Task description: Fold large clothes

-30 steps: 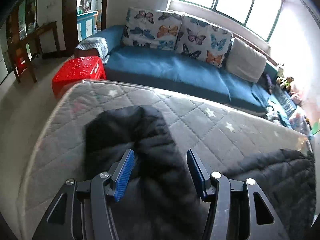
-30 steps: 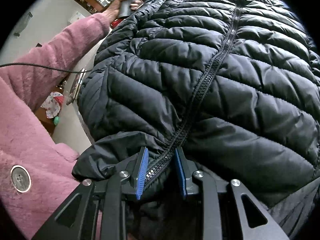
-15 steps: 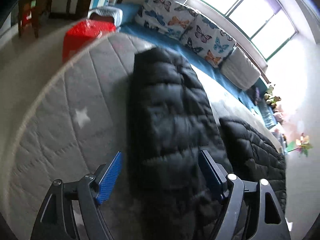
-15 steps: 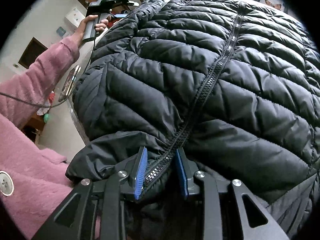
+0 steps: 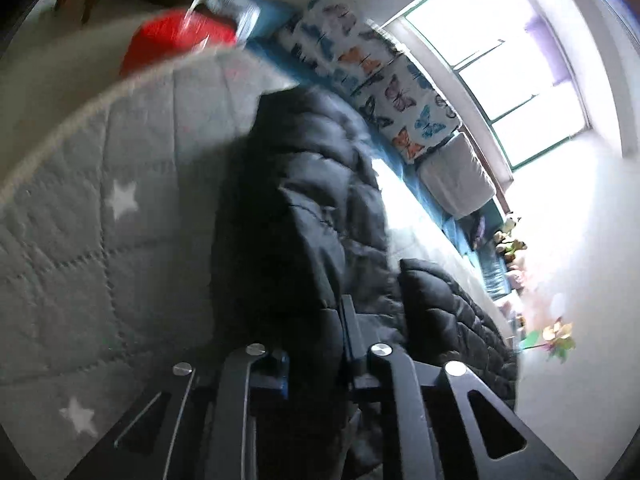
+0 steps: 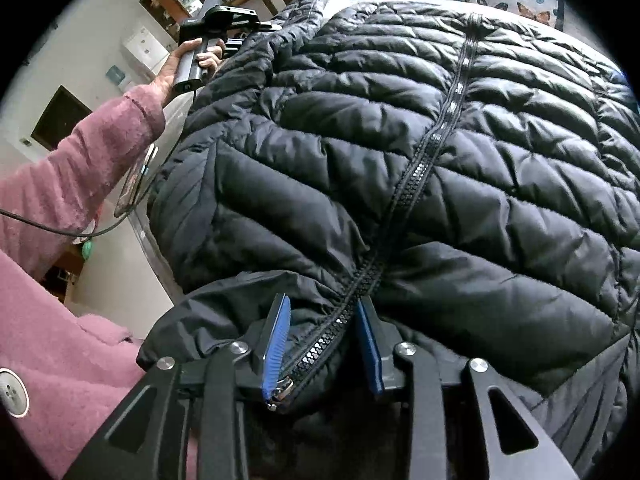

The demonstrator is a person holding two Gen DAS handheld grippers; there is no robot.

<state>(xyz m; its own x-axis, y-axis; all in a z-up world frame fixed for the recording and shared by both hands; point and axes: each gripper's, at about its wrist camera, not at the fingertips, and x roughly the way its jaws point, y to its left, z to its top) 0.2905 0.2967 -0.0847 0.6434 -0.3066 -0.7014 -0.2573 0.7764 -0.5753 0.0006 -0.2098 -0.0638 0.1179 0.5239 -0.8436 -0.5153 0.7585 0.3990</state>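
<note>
A black quilted puffer jacket [image 6: 420, 152] lies zipped on a grey quilted mattress [image 5: 80, 208]. Its sleeve [image 5: 304, 208] stretches away from me in the left wrist view. My left gripper [image 5: 316, 336] is shut on the sleeve near its end; the view is blurred. In the right wrist view it shows at the jacket's far left edge [image 6: 224, 24], held by a hand. My right gripper [image 6: 324, 328] is shut on the jacket's edge at the zipper [image 6: 404, 196], with the zipper pull between the blue pads [image 6: 276, 344].
A blue sofa [image 5: 460, 228] with butterfly cushions [image 5: 384, 80] runs behind the mattress under a bright window. A red plastic stool [image 5: 172, 40] stands past the mattress's far corner. My pink-sleeved arm [image 6: 72, 168] reaches along the left side.
My left gripper was open over the sleeve and has now closed on it. The left view has tilted and blurred. My right gripper keeps its hold at the zipper.
</note>
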